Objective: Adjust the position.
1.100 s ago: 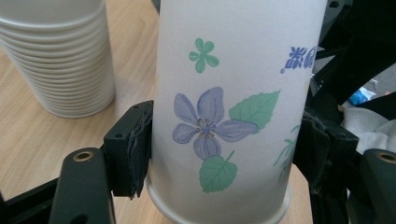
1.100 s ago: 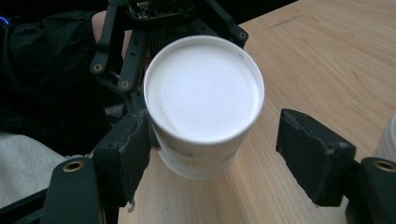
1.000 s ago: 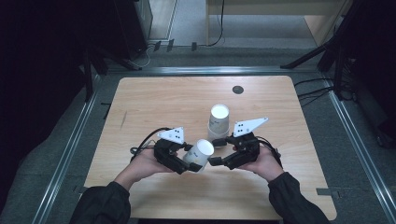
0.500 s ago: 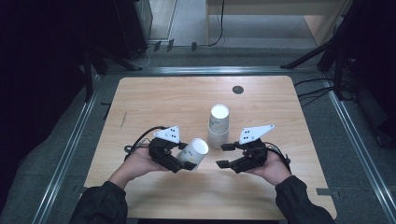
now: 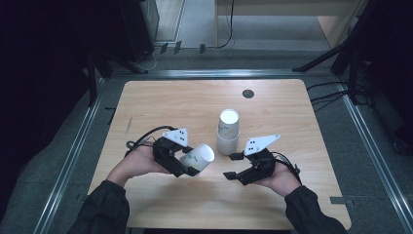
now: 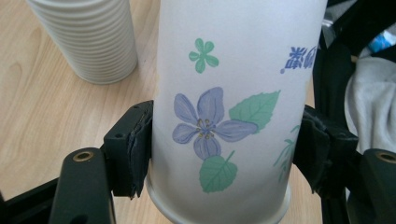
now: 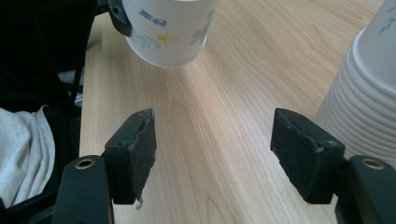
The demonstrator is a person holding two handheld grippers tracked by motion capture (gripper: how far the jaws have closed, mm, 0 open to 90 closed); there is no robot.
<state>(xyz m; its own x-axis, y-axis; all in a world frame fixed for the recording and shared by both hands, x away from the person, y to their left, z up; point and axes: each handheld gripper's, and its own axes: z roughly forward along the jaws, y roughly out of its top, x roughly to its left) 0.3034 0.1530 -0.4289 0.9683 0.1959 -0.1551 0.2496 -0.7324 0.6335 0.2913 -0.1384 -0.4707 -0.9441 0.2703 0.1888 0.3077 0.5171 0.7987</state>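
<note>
Held cup: we see the flowered paper cup (image 5: 198,158) just left of centre in the lower half of the high view, lifted off the tabletop (image 5: 160,102) and lying tilted, its open mouth turned toward the right of the frame and slightly up.
Left gripper: the left gripper (image 5: 189,166) pinches this cup; in the left gripper view its fingers (image 6: 132,149) press on both sides of the cup wall close to the base rim, so we read a firm hold.
Right gripper: the right gripper (image 5: 234,165) sits right of centre, low in the high view; its jaws have just been opening a little, and in the right gripper view the fingers (image 7: 140,149) stand spread with only bare wood between them.
Cup stack: the ribbed stack of white cups (image 5: 228,131) stands upright on the tabletop just above the right gripper in the high view, and at the right edge of the right gripper view (image 7: 369,102).
Key relation: the held cup's long axis runs roughly left to right across the frame, mouth aimed at the gap toward the right gripper; the two are near but apart.
Nearer hand: the right gripper is closer to the stack, the left to the single cup.
Our judgement: whichever cup is to be taken next, the empty right fingers would have to swing either left to the mouth of the held cup or up-frame to the stack.
</note>
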